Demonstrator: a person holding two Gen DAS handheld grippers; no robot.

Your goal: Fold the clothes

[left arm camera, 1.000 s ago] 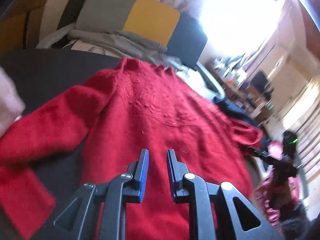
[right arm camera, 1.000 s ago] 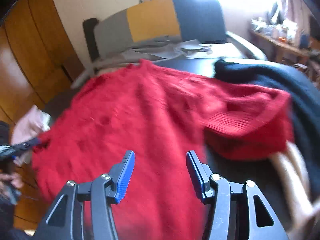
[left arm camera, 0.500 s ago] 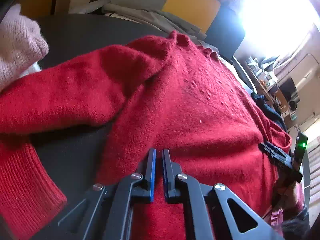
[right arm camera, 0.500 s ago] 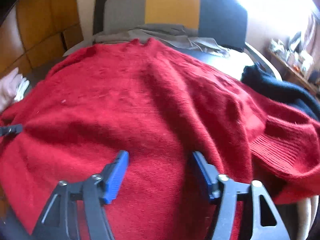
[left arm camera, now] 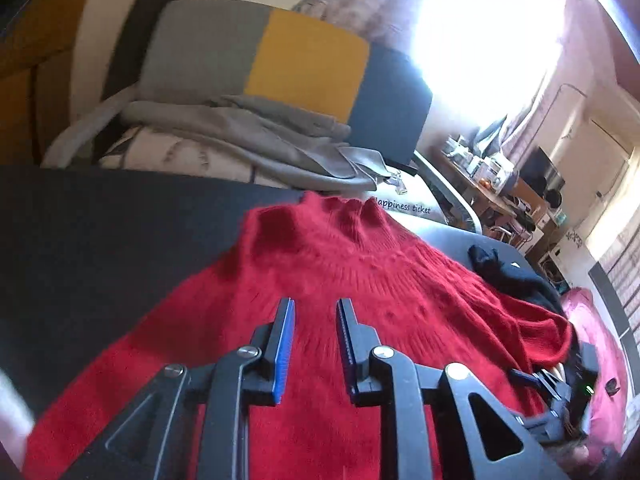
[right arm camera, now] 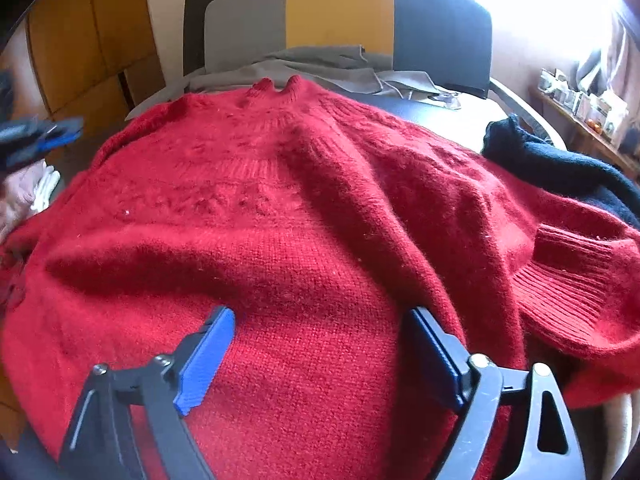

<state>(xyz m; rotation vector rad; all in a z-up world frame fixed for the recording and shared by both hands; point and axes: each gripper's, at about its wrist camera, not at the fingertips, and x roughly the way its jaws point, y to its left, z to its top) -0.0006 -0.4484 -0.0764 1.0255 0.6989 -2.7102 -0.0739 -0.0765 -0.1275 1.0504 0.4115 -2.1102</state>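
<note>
Red sweater [right arm camera: 304,216] spread flat on the dark table [left arm camera: 100,232], collar at the far side

Left gripper [left arm camera: 314,344] hangs over the chest, fingers a little apart and opening, nothing between; right gripper [right arm camera: 320,356] fingers spread wide, still opening, tips on the knit near the hem, not pinching; a black garment [right arm camera: 560,168] lies far right

Left gripper [left arm camera: 314,320], right gripper [right arm camera: 320,320]: jaws opening, empty

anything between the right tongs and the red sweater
Nothing visible. The right tongs hang directly over the red sweater, jaws opening with bare knit between them. The dark garment lies off to the sweater's right, clear of the tongs.
</note>
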